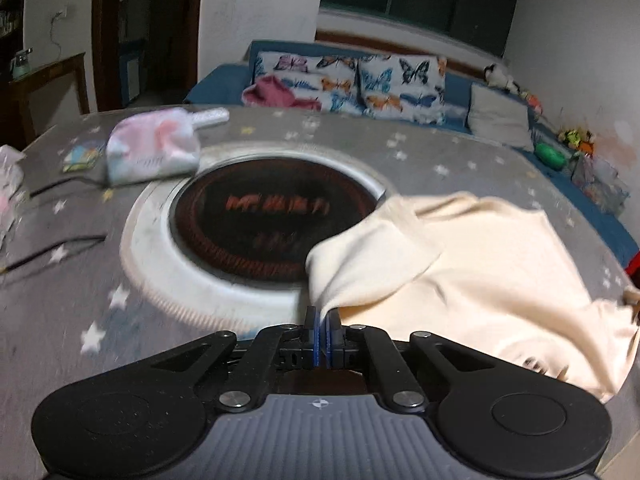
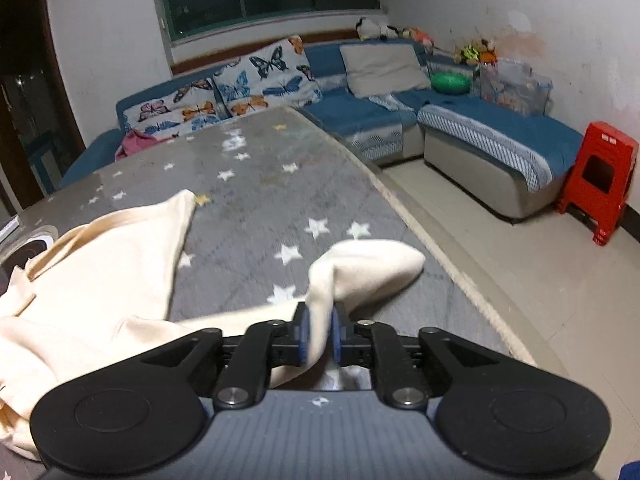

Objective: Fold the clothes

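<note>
The cream garment [image 1: 460, 264] lay rumpled on the star-printed grey table cover [image 2: 280, 184], its bulk spreading from the left gripper [image 1: 324, 320] toward two o'clock in the left wrist view, one corner lapping the rim of the round heater plate [image 1: 272, 220] at twelve. The left jaws were pressed almost together, pinching a fold of its edge. In the right wrist view the cloth ran from nine o'clock across to the right gripper [image 2: 320, 320], whose jaws stood slightly apart with cloth bunched between them; the free end [image 2: 372, 264] lay at one o'clock. The garment's long axis seemed to run between the two grippers, each holding an end.
</note>
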Tool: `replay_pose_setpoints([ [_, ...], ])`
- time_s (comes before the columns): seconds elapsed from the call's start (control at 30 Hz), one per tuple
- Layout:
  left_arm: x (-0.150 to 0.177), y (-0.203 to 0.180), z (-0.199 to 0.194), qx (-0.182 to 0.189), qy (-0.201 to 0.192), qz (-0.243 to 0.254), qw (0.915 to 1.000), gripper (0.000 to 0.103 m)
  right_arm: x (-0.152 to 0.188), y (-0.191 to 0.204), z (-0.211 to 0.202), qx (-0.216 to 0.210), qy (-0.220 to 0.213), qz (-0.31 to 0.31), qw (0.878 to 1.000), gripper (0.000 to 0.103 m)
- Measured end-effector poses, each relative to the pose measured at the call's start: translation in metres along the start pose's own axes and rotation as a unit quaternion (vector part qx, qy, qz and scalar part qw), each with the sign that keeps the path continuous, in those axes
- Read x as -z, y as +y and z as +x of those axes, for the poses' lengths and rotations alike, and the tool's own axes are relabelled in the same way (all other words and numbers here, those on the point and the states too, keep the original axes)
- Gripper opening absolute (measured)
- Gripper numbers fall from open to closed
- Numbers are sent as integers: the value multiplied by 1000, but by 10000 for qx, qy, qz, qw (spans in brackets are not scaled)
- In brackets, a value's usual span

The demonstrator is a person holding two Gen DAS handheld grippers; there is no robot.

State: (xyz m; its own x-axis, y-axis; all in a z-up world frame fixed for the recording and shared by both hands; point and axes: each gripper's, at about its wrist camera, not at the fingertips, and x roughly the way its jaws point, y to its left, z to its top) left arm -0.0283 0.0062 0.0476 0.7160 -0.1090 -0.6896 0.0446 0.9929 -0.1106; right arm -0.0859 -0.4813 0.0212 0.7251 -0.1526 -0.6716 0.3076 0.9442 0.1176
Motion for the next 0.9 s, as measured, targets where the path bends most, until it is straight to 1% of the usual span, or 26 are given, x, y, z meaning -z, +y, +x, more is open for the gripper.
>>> replay_pose_setpoints([
  [0.03,2,1,-1,-2,32,-1,10000,10,2,-1,-1,18,19,11,10000,16],
  [0.07,4,2,-3,6,60,-3,10000,11,3,-2,-3,67,2,-10,10000,16],
  [0.17,4,-7,-17,53,-104,233,9997,13,5,-8,-12,166,-57,-7,9998,19],
  [0.2,5,-13,-22,172,-166,344,9991,16,5,-11,-15,192,-78,5,9998,22],
  [0.23,5,-19,-27,315,-227,459,9982,18,5,-13,-18,222,-112,21,9997,28],
  [0.27,5,-25,-32,457,-287,573,9969,20,5,-15,-21,256,-149,17,9996,30],
  [0.33,10,-43,-37,802,-334,891,9922,33,3,-16,-28,298,-211,-5,9993,31],
  [0.37,13,-52,-40,977,-353,1054,9890,35,3,-16,-29,265,-219,-23,9994,32],
  [0.43,20,-72,-40,1222,-341,1396,9820,38,2,-14,-32,198,-234,-61,9995,38],
  [0.47,24,-83,-39,1349,-323,1576,9777,39,2,-9,-33,122,-240,-137,9995,39],
  [0.5,28,-91,-37,1424,-303,1708,9745,43,3,-4,-34,47,-245,-213,9995,41],
  [0.53,32,-101,-34,1451,-275,1853,9715,45,3,0,-36,-29,-251,-288,9993,43],
  [0.6,39,-114,-28,1432,-253,2095,9669,45,3,11,-38,-232,-233,-458,9984,45],
  [0.67,43,-122,-22,1370,-222,2272,9639,44,3,27,-40,-479,-202,-684,9963,47],
  [0.7,46,-126,-19,1353,-206,2352,9623,42,3,34,-40,-578,-194,-805,9949,48],
  [0.73,49,-126,-18,1356,-191,2388,9614,30,4,41,-41,-639,-199,-906,9936,48],
  [0.8,54,-125,-15,1370,-159,2440,9599,14,4,54,-44,-775,-204,-1084,9909,49],
  [0.87,57,-123,-15,1376,-142,2463,9593,6,4,66,-46,-913,-191,-1211,9882,49],
  [0.9,57,-121,-18,1439,-132,2414,9596,5,4,73,-47,-1019,-169,-1295,9862,49],
])
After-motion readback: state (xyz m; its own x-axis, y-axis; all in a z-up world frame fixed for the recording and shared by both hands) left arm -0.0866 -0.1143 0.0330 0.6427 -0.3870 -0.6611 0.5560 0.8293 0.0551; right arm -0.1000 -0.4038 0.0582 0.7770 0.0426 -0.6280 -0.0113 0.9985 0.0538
